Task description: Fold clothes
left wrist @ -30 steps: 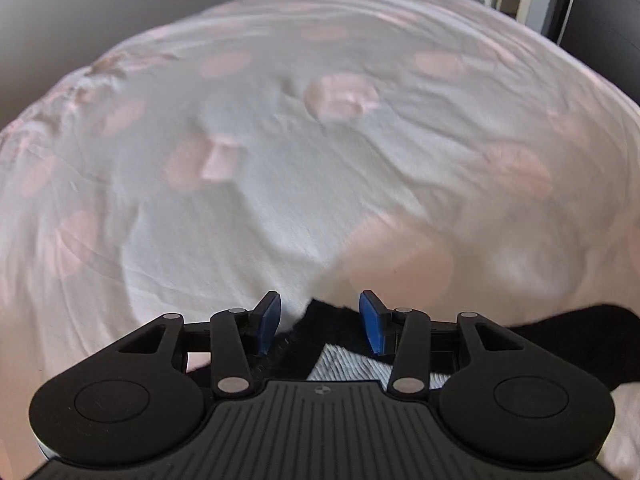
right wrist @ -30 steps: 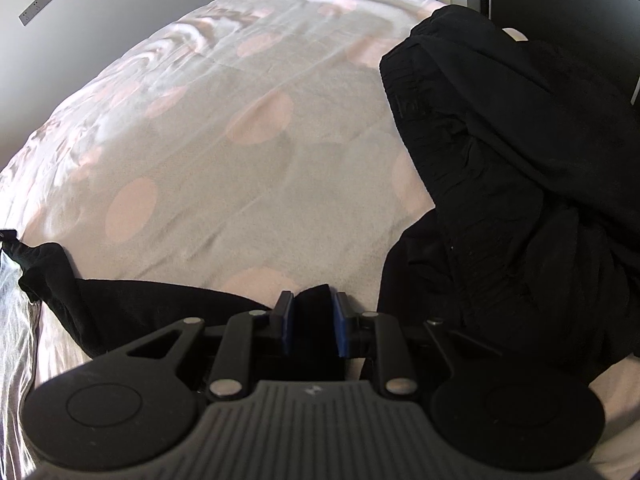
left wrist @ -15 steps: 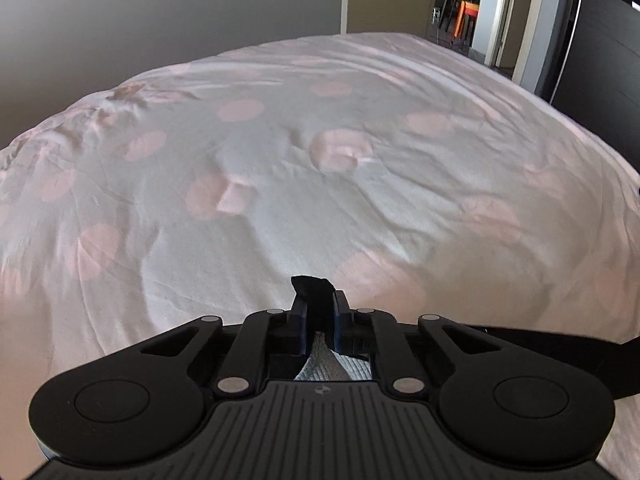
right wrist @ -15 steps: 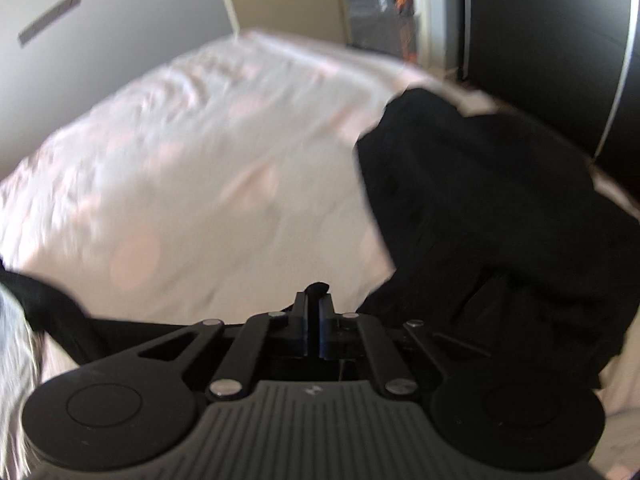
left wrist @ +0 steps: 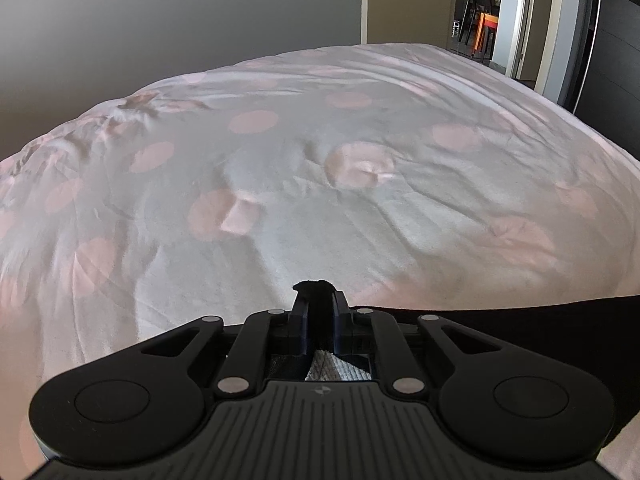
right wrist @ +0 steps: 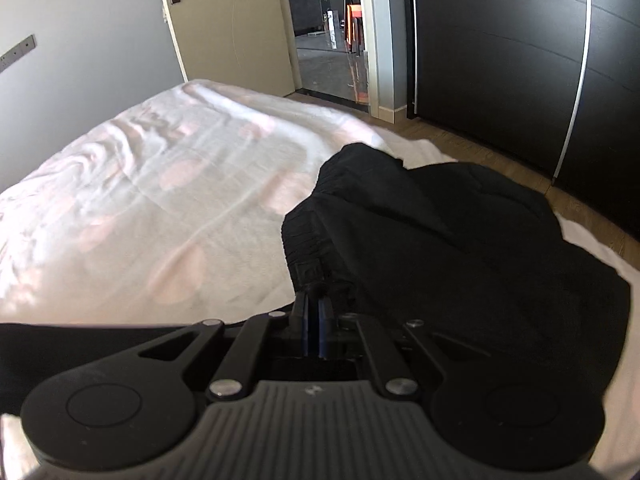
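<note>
My left gripper (left wrist: pixel 319 300) is shut on an edge of a black garment (left wrist: pixel 520 320); a tuft of black cloth pokes out between the blue pads, and the cloth runs off to the right. My right gripper (right wrist: pixel 313 304) is shut on the same black garment (right wrist: pixel 100 340), whose edge stretches off to the left. Both hold the cloth lifted above the bed. A second heap of black clothing (right wrist: pixel 440 240) with an elastic waistband lies crumpled on the bed just ahead and right of the right gripper.
The bed is covered by a white sheet with pink dots (left wrist: pixel 320 168), wrinkled in places. A grey wall stands behind it. An open doorway (right wrist: pixel 328 40) and a dark wardrobe (right wrist: pixel 500 60) are at the far right, with wooden floor beside the bed.
The left gripper closed on the black cloth; both grippers rose and tilted up, lifting the garment so the wall and doorway now show.
</note>
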`<action>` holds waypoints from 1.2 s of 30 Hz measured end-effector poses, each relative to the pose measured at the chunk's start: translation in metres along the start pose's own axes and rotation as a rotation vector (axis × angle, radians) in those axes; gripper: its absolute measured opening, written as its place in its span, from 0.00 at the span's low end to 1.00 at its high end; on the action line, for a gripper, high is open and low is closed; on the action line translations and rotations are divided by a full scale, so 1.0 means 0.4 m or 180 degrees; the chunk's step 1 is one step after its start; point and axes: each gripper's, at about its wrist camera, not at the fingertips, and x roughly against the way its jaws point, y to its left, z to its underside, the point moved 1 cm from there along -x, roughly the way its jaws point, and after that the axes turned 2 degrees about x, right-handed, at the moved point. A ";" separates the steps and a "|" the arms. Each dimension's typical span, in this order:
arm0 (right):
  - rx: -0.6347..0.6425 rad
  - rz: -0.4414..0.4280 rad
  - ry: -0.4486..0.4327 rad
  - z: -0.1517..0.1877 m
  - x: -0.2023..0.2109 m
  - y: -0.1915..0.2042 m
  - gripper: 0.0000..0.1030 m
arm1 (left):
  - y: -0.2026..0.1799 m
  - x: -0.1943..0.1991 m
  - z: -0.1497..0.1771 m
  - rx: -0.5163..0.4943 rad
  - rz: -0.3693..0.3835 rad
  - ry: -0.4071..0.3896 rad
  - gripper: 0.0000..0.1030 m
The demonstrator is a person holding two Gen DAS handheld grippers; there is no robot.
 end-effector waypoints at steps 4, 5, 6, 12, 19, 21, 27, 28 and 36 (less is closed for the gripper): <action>0.0041 0.0031 0.0104 0.005 -0.075 0.010 0.06 | 0.004 -0.001 0.000 -0.0012 -0.0010 0.0005 0.09; 0.0064 0.0043 0.0127 0.007 -0.091 0.012 0.06 | 0.005 -0.001 0.000 -0.0015 -0.0012 0.0007 0.10; 0.0094 0.0059 0.0134 0.009 -0.102 0.015 0.06 | 0.006 -0.001 0.000 -0.0017 -0.0015 0.0008 0.11; 0.0249 0.0072 0.0140 0.002 -0.099 0.036 0.29 | 0.013 -0.002 -0.001 -0.0035 -0.0030 0.0016 0.23; 0.0320 0.0118 -0.0066 0.008 0.028 0.085 0.38 | 0.123 0.112 -0.005 0.0019 -0.0148 -0.0105 0.30; 0.0362 -0.0058 -0.0066 0.025 0.069 0.126 0.38 | 0.185 0.171 0.007 0.0030 -0.0249 -0.0132 0.30; 0.0496 -0.0631 0.0033 0.100 0.164 0.287 0.38 | 0.389 0.312 0.074 0.0180 -0.0607 -0.0072 0.30; 0.0512 -0.0725 0.0066 0.115 0.173 0.320 0.38 | 0.419 0.327 0.092 0.0231 -0.0640 -0.0036 0.30; 0.0823 -0.1308 0.0388 0.236 0.197 0.605 0.38 | 0.560 0.452 0.281 0.0360 -0.0732 0.0291 0.30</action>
